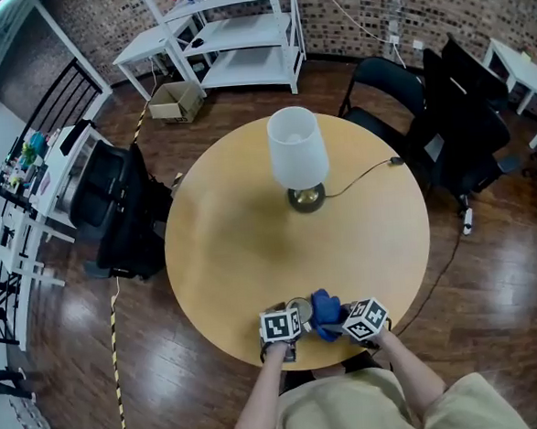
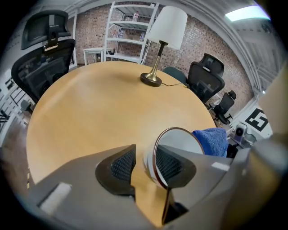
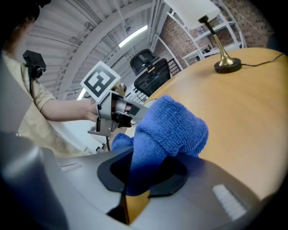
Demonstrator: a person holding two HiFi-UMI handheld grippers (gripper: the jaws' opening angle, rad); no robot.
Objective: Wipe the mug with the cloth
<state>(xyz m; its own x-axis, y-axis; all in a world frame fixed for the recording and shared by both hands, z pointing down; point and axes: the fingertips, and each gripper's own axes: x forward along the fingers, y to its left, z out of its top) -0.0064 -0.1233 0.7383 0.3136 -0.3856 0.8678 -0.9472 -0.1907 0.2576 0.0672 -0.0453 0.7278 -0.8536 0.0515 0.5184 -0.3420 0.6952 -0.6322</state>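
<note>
A white mug (image 2: pixel 180 144) with a dark rim lies tilted at the near edge of the round wooden table (image 1: pixel 243 238). In the head view the mug (image 1: pixel 300 309) shows between the two marker cubes. My left gripper (image 2: pixel 144 165) has its right jaw inside the mug and its left jaw outside. A strip of table shows between the left pad (image 2: pixel 120 166) and the mug's wall, so the jaws stand open around it. The right gripper (image 3: pixel 144 173) is shut on a bunched blue cloth (image 3: pixel 173 128), held right beside the mug's mouth. The cloth (image 2: pixel 211 140) hides the mug in the right gripper view.
A white-shaded lamp (image 1: pixel 298 156) on a brass base stands at the table's middle, its cable (image 1: pixel 366 173) running off to the right. Black office chairs (image 1: pixel 112 206) ring the table, and white shelves (image 1: pixel 237 32) stand at the back.
</note>
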